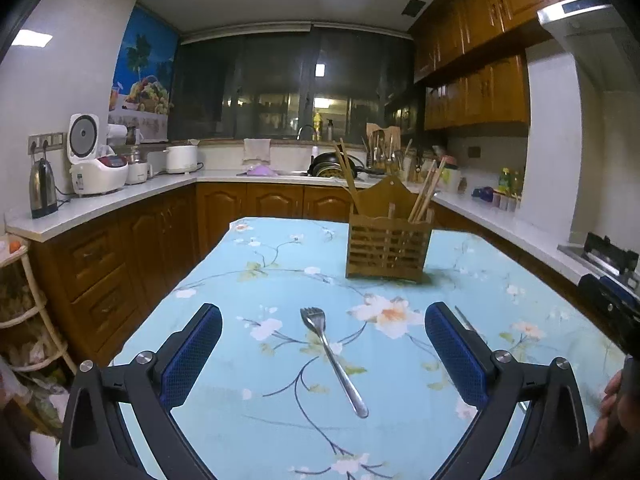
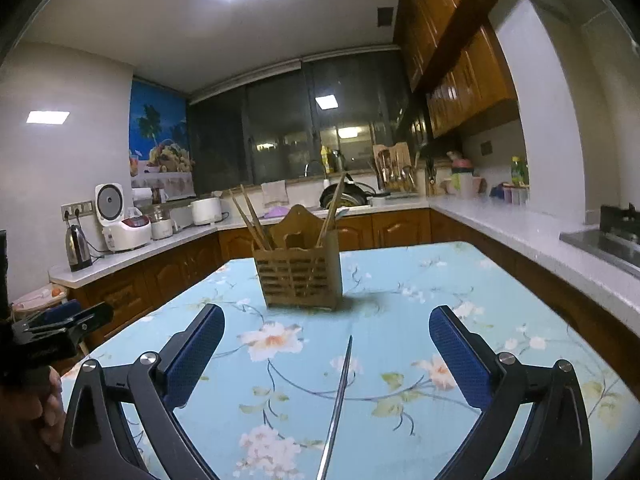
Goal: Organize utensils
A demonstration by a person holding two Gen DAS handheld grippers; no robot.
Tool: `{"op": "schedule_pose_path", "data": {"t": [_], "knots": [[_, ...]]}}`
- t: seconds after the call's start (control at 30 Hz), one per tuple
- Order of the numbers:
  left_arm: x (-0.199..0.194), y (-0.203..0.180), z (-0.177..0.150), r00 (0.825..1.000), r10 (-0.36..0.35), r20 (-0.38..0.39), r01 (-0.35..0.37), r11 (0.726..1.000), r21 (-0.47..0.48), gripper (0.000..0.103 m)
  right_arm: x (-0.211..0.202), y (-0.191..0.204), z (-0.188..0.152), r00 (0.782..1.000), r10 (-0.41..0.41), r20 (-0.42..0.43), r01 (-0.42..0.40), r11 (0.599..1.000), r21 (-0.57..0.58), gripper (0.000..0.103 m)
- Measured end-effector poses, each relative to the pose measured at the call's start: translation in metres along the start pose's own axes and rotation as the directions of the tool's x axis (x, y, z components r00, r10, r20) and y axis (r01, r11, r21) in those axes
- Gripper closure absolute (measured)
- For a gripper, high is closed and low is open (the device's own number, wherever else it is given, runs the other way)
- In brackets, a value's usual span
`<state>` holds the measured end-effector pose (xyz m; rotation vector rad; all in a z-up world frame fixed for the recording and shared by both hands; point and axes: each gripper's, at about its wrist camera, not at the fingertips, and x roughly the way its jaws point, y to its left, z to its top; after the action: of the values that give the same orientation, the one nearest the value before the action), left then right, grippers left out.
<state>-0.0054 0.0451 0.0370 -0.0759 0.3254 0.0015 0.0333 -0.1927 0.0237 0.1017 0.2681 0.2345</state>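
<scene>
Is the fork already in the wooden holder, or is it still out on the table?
Still out. The fork lies flat on the flowered tablecloth, tines toward the wooden holder, which stands upright farther back with only chopsticks visible in it.

Left gripper (image 1: 323, 320) jaws wide apart, nothing clamped, angled slightly down. Right gripper (image 2: 326, 322) same: jaws spread full, empty, slight downward tilt. Left gripper (image 2: 60, 326) visible side-on in the right wrist view, hand (image 2: 48, 404) behind it.
</scene>
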Motion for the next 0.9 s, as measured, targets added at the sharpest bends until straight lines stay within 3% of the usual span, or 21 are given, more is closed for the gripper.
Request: {"op": "schedule_pose_path", "data": {"t": [0.9], "knots": [[0.004,-0.009,-0.016,0.999,0.042,-0.003,-0.042,0.997,0.064,0.001,-0.014,-0.022,-0.014,0.998,-0.056,0.017,0.056,0.998,-0.001,0.0]]}}
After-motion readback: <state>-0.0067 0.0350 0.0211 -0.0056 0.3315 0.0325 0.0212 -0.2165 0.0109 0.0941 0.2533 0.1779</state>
